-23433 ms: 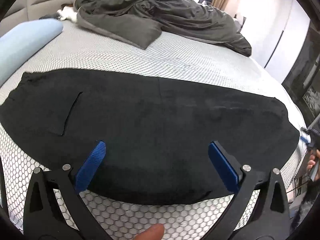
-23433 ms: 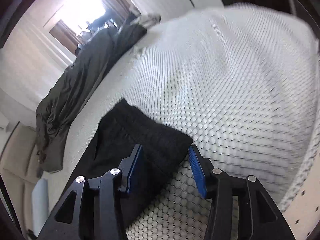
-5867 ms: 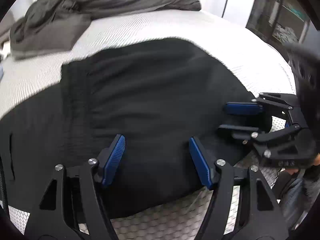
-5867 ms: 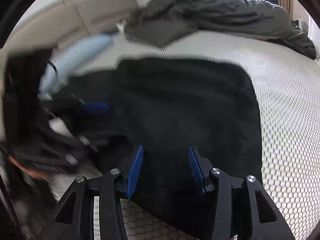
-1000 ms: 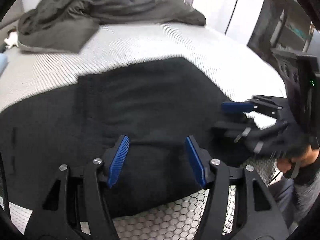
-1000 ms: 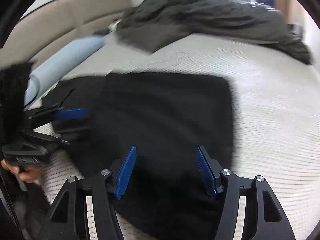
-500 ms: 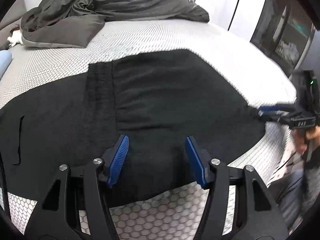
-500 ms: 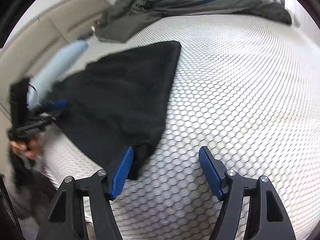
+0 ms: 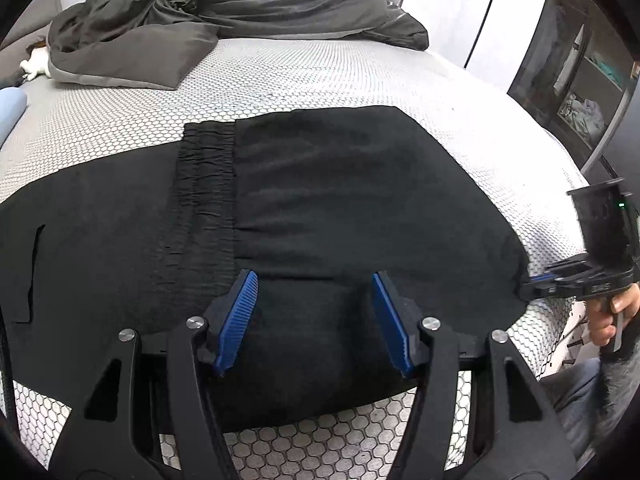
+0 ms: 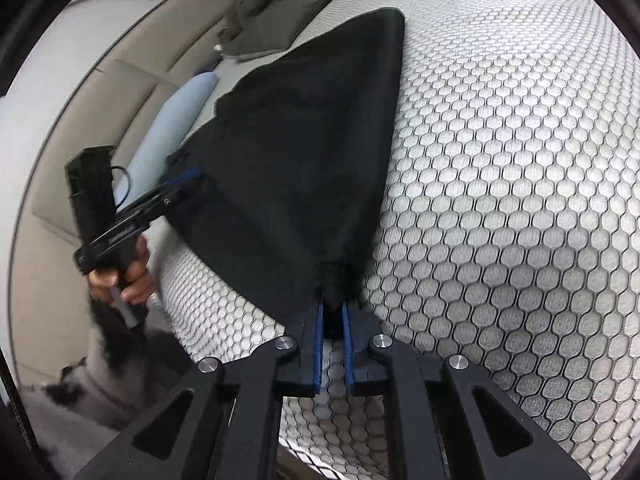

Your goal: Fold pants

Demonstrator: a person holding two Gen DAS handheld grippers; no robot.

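The black pants (image 9: 320, 200) lie flat on the bed, folded over once, with the ribbed waistband (image 9: 204, 200) across the middle. My left gripper (image 9: 314, 312) is open just above the near edge of the pants. My right gripper (image 10: 331, 332) is shut on the near right corner of the pants (image 10: 304, 152). It shows in the left wrist view (image 9: 536, 286) pinching that corner at the mattress edge. The left gripper appears in the right wrist view (image 10: 188, 180) at the pants' far side.
The honeycomb-patterned mattress (image 9: 320, 68) extends behind and around the pants. A crumpled dark grey duvet (image 9: 224, 8) lies at the back. A light blue pillow (image 10: 172, 120) and beige headboard (image 10: 100, 92) are at the left. A dark shelf unit (image 9: 580, 60) stands right of the bed.
My right gripper has moved out to the right corner of the pants and shut on it. My left gripper has stayed open over the near edge.
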